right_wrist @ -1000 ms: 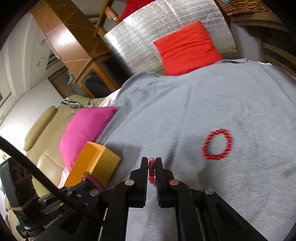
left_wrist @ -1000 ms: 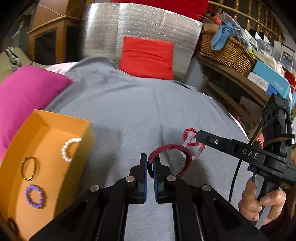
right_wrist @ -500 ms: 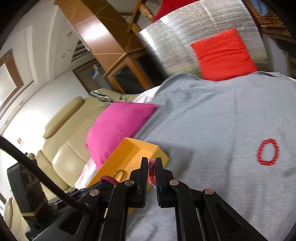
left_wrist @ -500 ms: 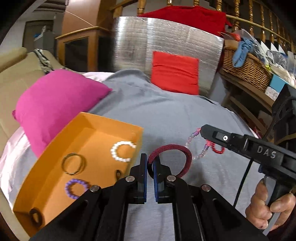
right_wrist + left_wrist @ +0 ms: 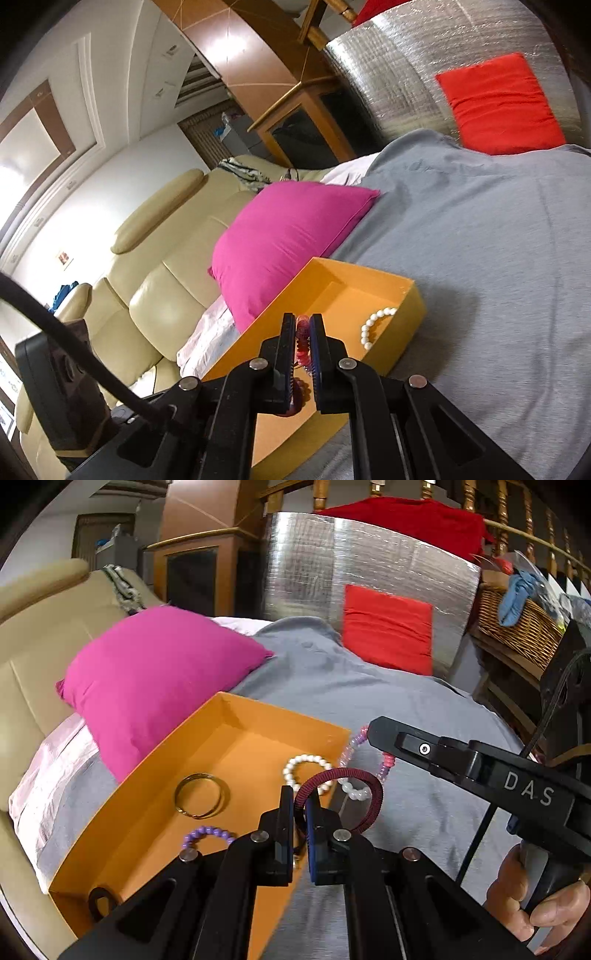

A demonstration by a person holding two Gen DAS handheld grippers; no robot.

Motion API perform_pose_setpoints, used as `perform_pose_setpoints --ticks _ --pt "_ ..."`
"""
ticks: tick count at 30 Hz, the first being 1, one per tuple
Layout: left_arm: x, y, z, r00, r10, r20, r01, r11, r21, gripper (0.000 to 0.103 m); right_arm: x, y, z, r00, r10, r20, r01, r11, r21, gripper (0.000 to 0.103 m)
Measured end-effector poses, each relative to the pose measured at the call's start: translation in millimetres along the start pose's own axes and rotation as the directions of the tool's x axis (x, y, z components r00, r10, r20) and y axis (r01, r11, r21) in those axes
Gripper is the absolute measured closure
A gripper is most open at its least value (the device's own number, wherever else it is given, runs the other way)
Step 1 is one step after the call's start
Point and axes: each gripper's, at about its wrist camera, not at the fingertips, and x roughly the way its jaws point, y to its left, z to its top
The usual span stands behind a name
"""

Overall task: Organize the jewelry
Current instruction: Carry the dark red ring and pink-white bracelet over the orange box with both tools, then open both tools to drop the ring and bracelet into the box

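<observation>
Left gripper pinches the stiff, light maroon bangle at its 9 o'clock rim. Right gripper clamps floppy pink beads, likely slippery, over the box.

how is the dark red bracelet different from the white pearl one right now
The dark red bracelet is a smooth corded ring; the white pearl bracelet is a string of round beads. The dark red one is pinched in the left gripper, held above the box's right wall; the pearl one lies loose inside the orange box. The red one looks larger. Both are closed loops.
</observation>
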Motion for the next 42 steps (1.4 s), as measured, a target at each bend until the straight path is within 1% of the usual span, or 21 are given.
perform_pose_setpoints --ticks 5,8,12,15,19,23,27,29,31,32,33,34,35,36,37,38,40,42 --pt "4.0 28.9 -0.2 0.999 0.030 -0.013 -0.030 0.998 -0.056 0.097 18.0 5.7 0.7 0.999 0.023 -0.026 -0.023 1.000 -0.002 0.094" --pt "8.7 52.9 -1.6 0.997 0.067 -0.029 -0.070 0.993 -0.092 0.097 28.1 9.6 1.1 0.998 0.037 -0.044 -0.037 0.999 -0.011 0.094" --pt "18.5 80.0 -10.6 0.989 0.120 -0.084 -0.130 0.984 -0.125 0.097 49.7 13.1 0.9 0.996 0.040 -0.084 -0.041 0.999 -0.014 0.094" --pt "23.8 96.1 -18.1 0.981 0.148 -0.123 -0.164 0.977 -0.135 0.097 71.7 15.1 -1.2 0.991 0.038 -0.131 -0.039 0.999 -0.004 0.094" --pt "32.8 108.3 -27.1 0.969 0.177 -0.174 -0.199 0.973 -0.119 0.097 103.3 19.3 -9.5 0.978 -0.001 -0.210 0.001 1.000 -0.002 0.094" --pt "40.7 114.0 -32.5 0.959 0.192 -0.210 -0.215 0.972 -0.097 0.097 121.9 18.9 -19.0 0.963 -0.023 -0.268 0.023 1.000 -0.004 0.094" --pt "47.8 111.1 -35.0 0.948 0.215 -0.234 -0.236 0.969 -0.069 0.097 126.9 20.3 -23.7 0.959 -0.038 -0.281 0.033 0.999 -0.023 0.094" --pt "53.2 108.4 -36.7 0.940 0.231 -0.253 -0.252 0.966 -0.054 0.097 128.1 18.7 -24.0 0.958 -0.056 -0.281 0.049 0.998 -0.031 0.094" --pt "57.4 107.9 -37.5 0.927 0.257 -0.272 -0.279 0.959 -0.045 0.097 129.5 16.1 -23.4 0.955 -0.064 -0.290 0.057 0.998 -0.031 0.094" --pt "59.7 108.6 -38.4 0.920 0.268 -0.285 -0.292 0.955 -0.044 0.096 129.4 15.4 -23.2 0.955 -0.069 -0.290 0.062 0.998 -0.033 0.092" --pt "62.0 109.9 -39.4 0.912 0.280 -0.299 -0.307 0.951 -0.047 0.094 128.8 14.3 -22.9 0.956 -0.082 -0.283 0.075 0.997 -0.037 0.092" --pt "63.6 111.4 -40.0 0.903 0.297 -0.311 -0.328 0.943 -0.049 0.085 127.5 13.2 -22.1 0.956 -0.091 -0.280 0.085 0.996 -0.033 0.091" --pt "63.6 112.2 -39.8 0.897 0.312 -0.314 -0.344 0.938 -0.049 0.069 126.5 12.3 -21.4 0.955 -0.089 -0.282 0.084 0.996 -0.028 0.091" --pt "61.8 112.2 -39.0 0.894 0.329 -0.305 -0.359 0.932 -0.048 0.062 124.9 10.3 -20.1 0.956 -0.081 -0.281 0.079 0.997 -0.017 0.091" --pt "59.8 112.2 -38.0 0.893 0.340 -0.293 -0.369 0.928 -0.047 0.052 122.4 9.4 -18.7 0.958 -0.083 -0.273 0.082 0.997 -0.014 0.091" --pt "56.8 111.0 -36.1 0.892 0.359 -0.277 -0.385 0.922 -0.044 0.046 120.2 8.6 -17.2 0.959 -0.088 -0.268 0.088 0.996 -0.013 0.088" --pt "51.3 107.3 -32.6 0.887 0.393 -0.243 -0.414 0.909 -0.039 0.044 115.2 5.9 -13.8 0.963 -0.081 -0.259 0.085 0.996 0.004 0.081" --pt "45.6 104.6 -29.7 0.894 0.394 -0.214 -0.414 0.909 -0.054 0.044 105.2 2.9 -9.1 0.972 -0.085 -0.219 0.091 0.996 0.017 0.081"
